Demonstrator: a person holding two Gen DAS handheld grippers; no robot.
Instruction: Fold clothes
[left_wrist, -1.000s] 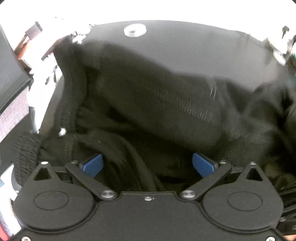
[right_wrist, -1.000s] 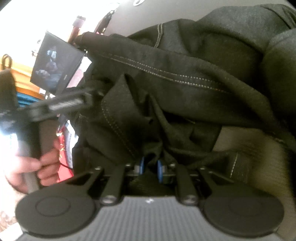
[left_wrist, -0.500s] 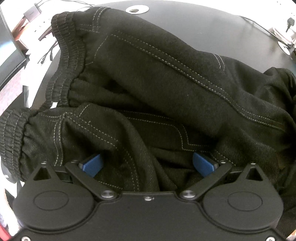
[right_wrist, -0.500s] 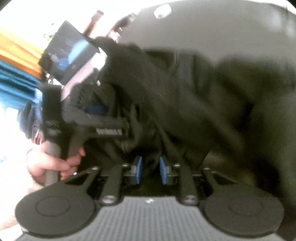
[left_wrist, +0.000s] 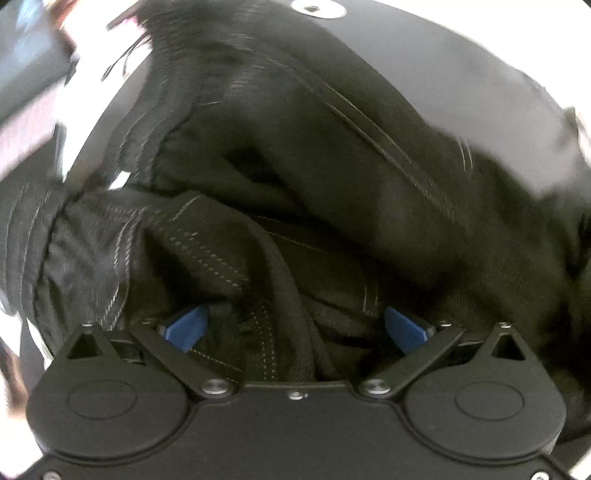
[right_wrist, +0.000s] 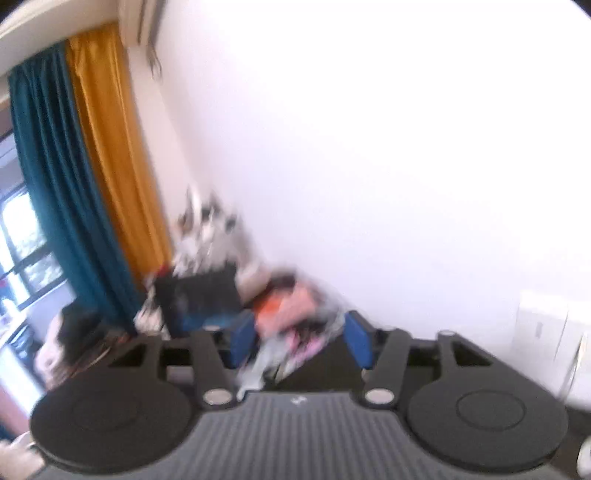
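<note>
Black trousers (left_wrist: 332, 184) with pale stitching lie crumpled on a dark round table (left_wrist: 424, 55) and fill the left wrist view. An elastic cuff (left_wrist: 29, 240) hangs at the left edge. My left gripper (left_wrist: 295, 328) points steeply down into the cloth, its blue pads (left_wrist: 184, 326) wide apart with bunched folds lying between them, so it is open. The right gripper (right_wrist: 301, 343) is lifted off the table and faces the room. Its jaws are opening and nothing is between them. The trousers do not show in the right wrist view.
A metal grommet (left_wrist: 314, 7) sits in the table's far side. The right wrist view shows a white wall (right_wrist: 369, 147), teal curtain (right_wrist: 48, 184), orange curtain (right_wrist: 114, 147), a dark box (right_wrist: 199, 295) and a blurred heap of coloured things (right_wrist: 288, 310).
The right gripper let go of the black cloth, opened, and swung up from the table to face the wall. The left gripper shifted a little over the trousers, jaws unchanged.
</note>
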